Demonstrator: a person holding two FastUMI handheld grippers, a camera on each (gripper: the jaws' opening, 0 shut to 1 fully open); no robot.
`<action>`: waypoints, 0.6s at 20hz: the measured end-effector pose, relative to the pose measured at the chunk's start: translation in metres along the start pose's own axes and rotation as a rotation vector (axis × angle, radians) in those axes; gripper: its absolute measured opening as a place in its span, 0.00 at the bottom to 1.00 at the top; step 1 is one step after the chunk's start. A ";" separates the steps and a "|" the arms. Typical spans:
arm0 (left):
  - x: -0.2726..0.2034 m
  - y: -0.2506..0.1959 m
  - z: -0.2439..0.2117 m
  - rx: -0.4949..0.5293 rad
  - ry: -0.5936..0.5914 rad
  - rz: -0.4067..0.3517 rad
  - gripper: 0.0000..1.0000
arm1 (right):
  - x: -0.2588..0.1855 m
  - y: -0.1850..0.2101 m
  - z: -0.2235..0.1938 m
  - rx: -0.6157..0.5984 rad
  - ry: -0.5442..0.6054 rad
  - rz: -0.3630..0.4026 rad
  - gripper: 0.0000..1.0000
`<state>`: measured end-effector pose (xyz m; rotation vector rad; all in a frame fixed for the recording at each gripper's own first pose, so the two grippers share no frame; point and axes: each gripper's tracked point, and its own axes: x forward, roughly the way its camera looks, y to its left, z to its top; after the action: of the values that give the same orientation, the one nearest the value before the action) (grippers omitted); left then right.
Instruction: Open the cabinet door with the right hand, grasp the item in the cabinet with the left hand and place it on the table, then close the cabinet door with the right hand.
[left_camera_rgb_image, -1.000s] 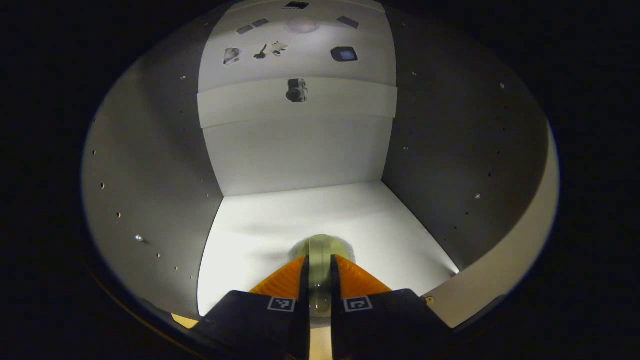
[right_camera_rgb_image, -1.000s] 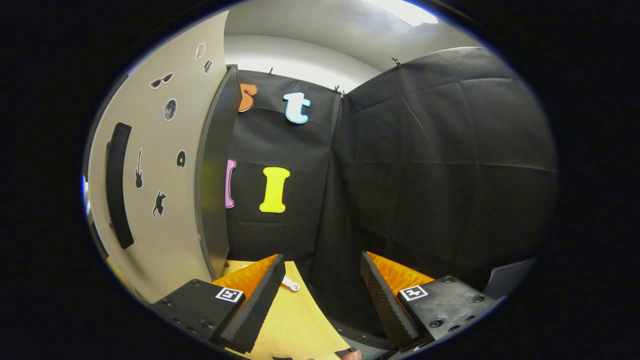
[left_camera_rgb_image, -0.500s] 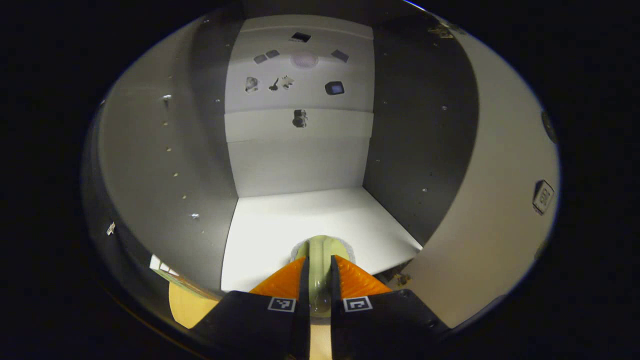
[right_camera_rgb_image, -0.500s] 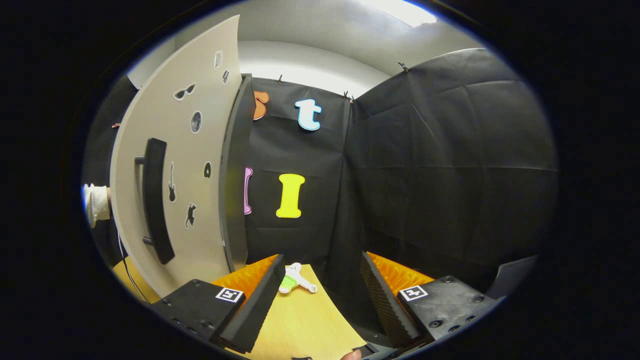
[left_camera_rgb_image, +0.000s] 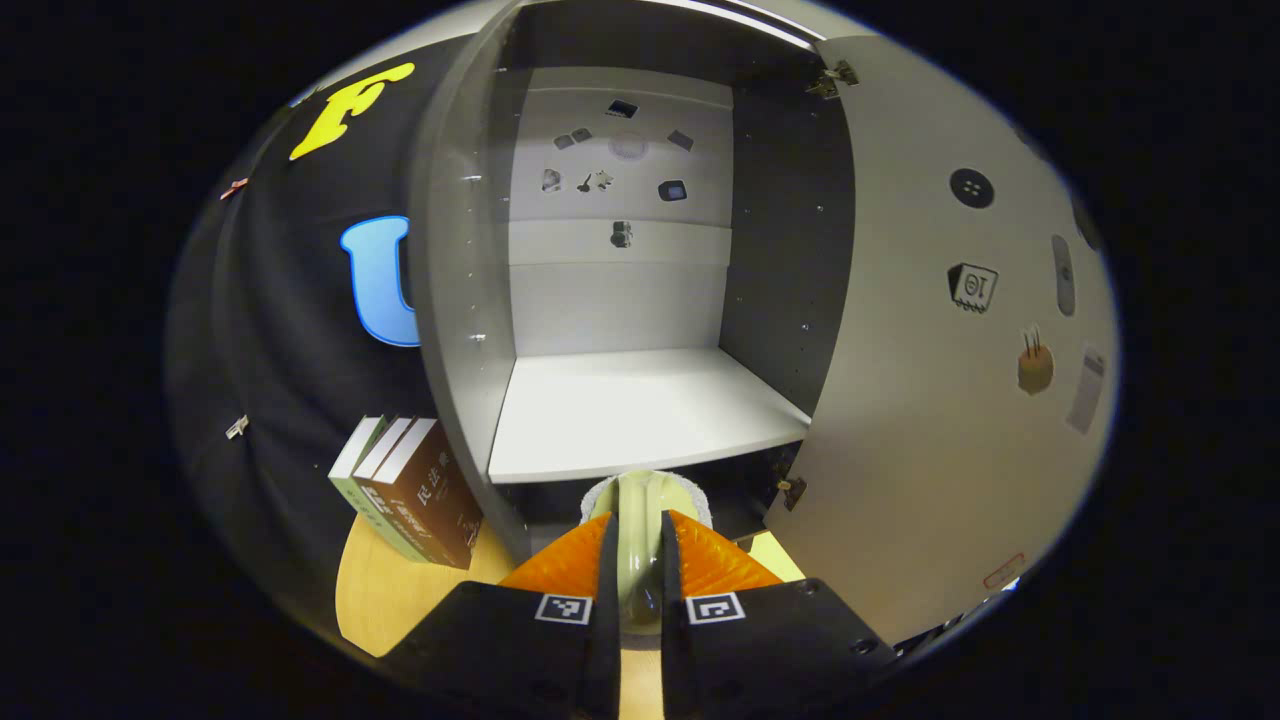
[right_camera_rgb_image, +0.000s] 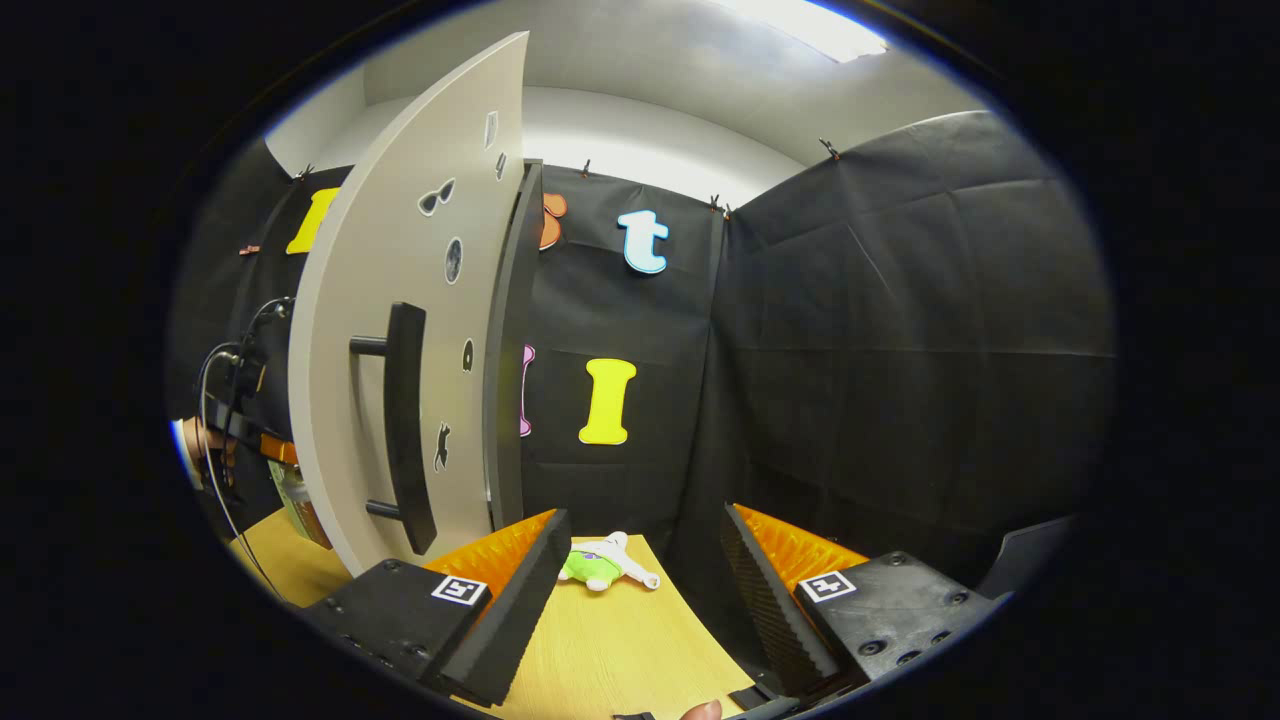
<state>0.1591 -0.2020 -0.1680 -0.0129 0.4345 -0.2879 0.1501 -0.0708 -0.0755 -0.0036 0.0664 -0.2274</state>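
Observation:
My left gripper (left_camera_rgb_image: 640, 520) is shut on a pale green item (left_camera_rgb_image: 645, 492), which it holds just in front of the open cabinet, below the edge of the bare white shelf (left_camera_rgb_image: 640, 410). The grey cabinet door (left_camera_rgb_image: 940, 400) stands swung open on the right of the left gripper view. In the right gripper view that door (right_camera_rgb_image: 400, 250) stands at the left with its black handle (right_camera_rgb_image: 405, 420) facing me. My right gripper (right_camera_rgb_image: 644, 515) is open with nothing between its fingers, a little way right of the handle and above the wooden table (right_camera_rgb_image: 620, 650).
Three books (left_camera_rgb_image: 410, 490) lean against the cabinet's left side on the table (left_camera_rgb_image: 390, 610). A green and white plush toy (right_camera_rgb_image: 600, 565) lies on the table near the cabinet's corner. Cables (right_camera_rgb_image: 225, 380) hang past the door's left edge.
My left gripper has drawn back out of the cabinet with the pale green item, so the books and the door have come into view. The right gripper has backed away from the door.

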 end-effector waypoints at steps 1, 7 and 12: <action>-0.006 0.000 -0.013 -0.005 -0.009 0.005 0.20 | -0.001 0.000 0.002 -0.004 0.000 -0.003 0.97; -0.022 0.002 -0.089 -0.044 -0.039 0.063 0.20 | 0.000 0.012 0.007 0.003 -0.006 -0.013 0.97; -0.022 -0.001 -0.158 -0.035 -0.034 0.064 0.20 | 0.001 0.020 0.007 -0.013 0.000 -0.008 0.97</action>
<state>0.0743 -0.1895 -0.3023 -0.0379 0.4050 -0.2164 0.1563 -0.0512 -0.0684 -0.0169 0.0681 -0.2354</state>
